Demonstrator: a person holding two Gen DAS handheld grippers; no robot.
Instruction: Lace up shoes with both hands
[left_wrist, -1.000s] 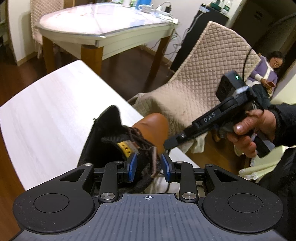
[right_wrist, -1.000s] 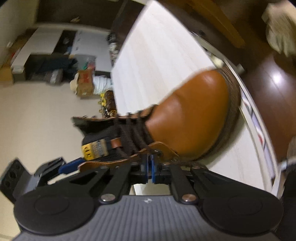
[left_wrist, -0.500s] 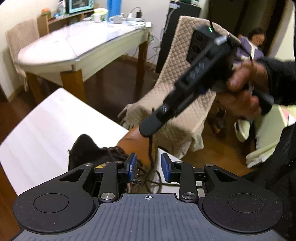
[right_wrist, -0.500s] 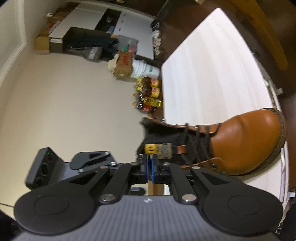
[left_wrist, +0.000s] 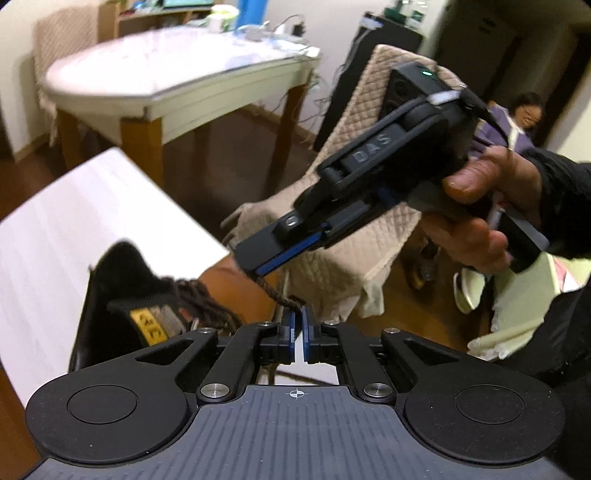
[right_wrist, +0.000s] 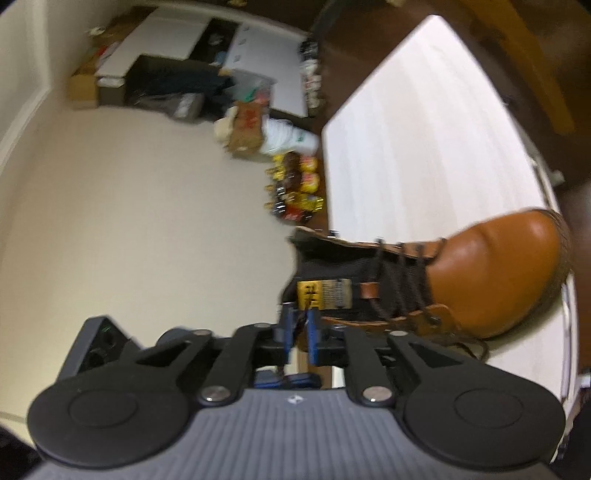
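Lace (left_wrist: 275, 290) only in left view

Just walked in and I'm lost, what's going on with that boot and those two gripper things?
A person is lacing a tan boot that lies on a white table, with a handheld gripper in each hand. It looks like a hand-over of the dark lace: the left gripper has just closed on its end, while the right gripper, held above the boot, has just been opening, with the lace still running up between its fingers.
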